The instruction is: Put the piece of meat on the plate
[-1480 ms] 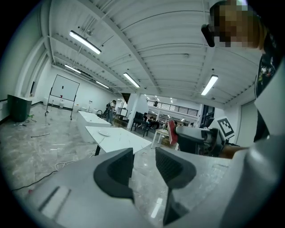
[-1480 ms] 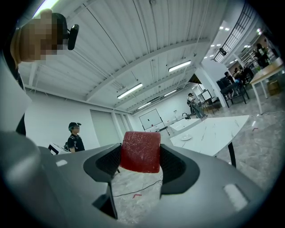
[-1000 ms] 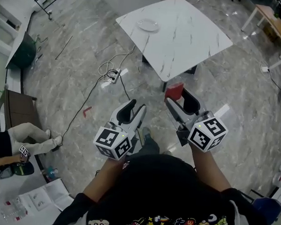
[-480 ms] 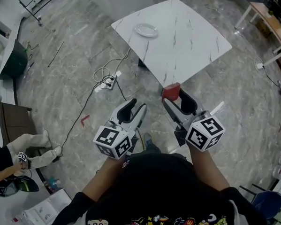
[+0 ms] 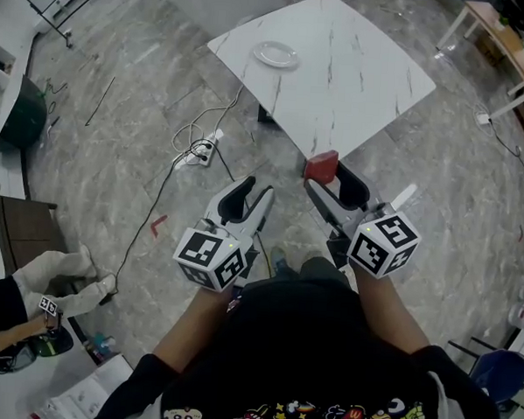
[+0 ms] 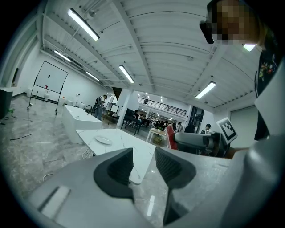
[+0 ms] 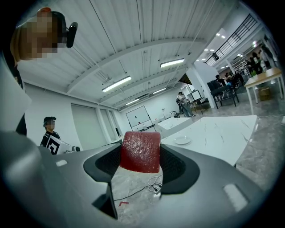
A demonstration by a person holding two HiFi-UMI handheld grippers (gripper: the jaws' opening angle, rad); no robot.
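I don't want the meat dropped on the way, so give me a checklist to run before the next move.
1. Red block of meat clamped in the right hand-held gripper: ok.
2. Round white plate bare, on the white marble table: ok.
3. Left hand-held gripper open, empty: ok.
4. Meat above the plate: not ok; it is at the table's near corner.
5. Feet clear of the white floor cable: cannot tell.
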